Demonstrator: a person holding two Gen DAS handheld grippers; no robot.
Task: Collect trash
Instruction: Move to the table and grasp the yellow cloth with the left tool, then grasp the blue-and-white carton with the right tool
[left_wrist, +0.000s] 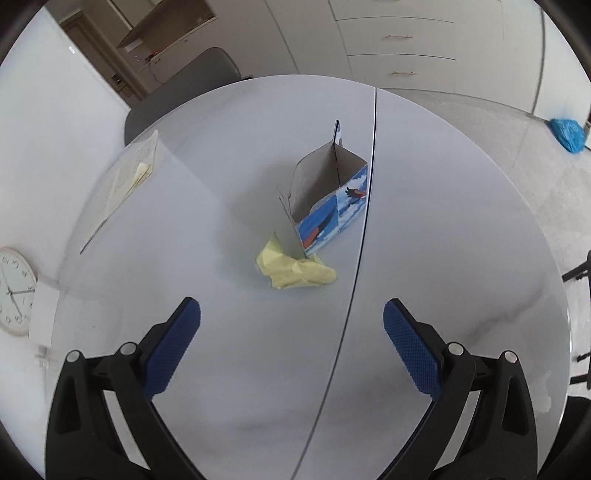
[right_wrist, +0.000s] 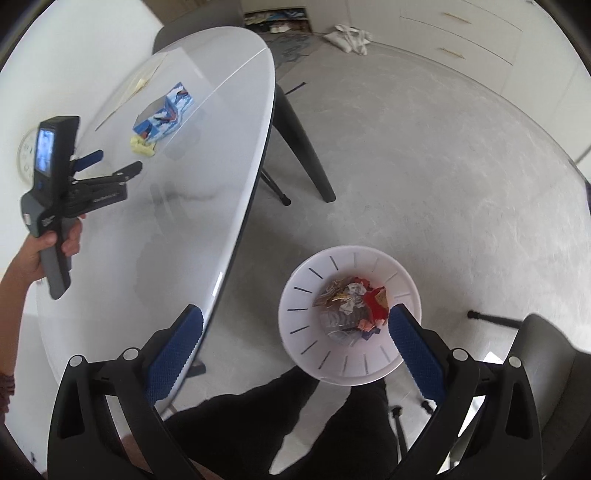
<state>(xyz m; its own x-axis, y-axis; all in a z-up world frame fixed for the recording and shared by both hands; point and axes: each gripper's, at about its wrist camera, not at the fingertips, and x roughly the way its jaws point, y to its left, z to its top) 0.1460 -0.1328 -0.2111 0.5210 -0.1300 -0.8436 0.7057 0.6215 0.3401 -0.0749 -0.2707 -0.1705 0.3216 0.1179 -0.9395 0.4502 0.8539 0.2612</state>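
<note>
A crumpled yellow paper (left_wrist: 295, 269) lies on the white round table (left_wrist: 443, 221), touching the near corner of a torn blue-and-white carton (left_wrist: 328, 192) that stands open. My left gripper (left_wrist: 291, 314) is open and empty, a little short of the paper. Both also show in the right wrist view: the paper (right_wrist: 142, 147), the carton (right_wrist: 166, 110) and the left gripper (right_wrist: 110, 162). My right gripper (right_wrist: 295, 321) is open and empty above a white waste bin (right_wrist: 332, 365) on the floor, which holds several pieces of crumpled trash (right_wrist: 351, 302).
A notepad with yellow sheets (left_wrist: 129, 181) lies at the table's far left. A grey chair (left_wrist: 184, 88) stands behind the table. A wall clock (left_wrist: 13, 291) hangs at left. A blue bag (left_wrist: 567, 134) lies on the floor. Another chair (right_wrist: 539, 354) stands near the bin.
</note>
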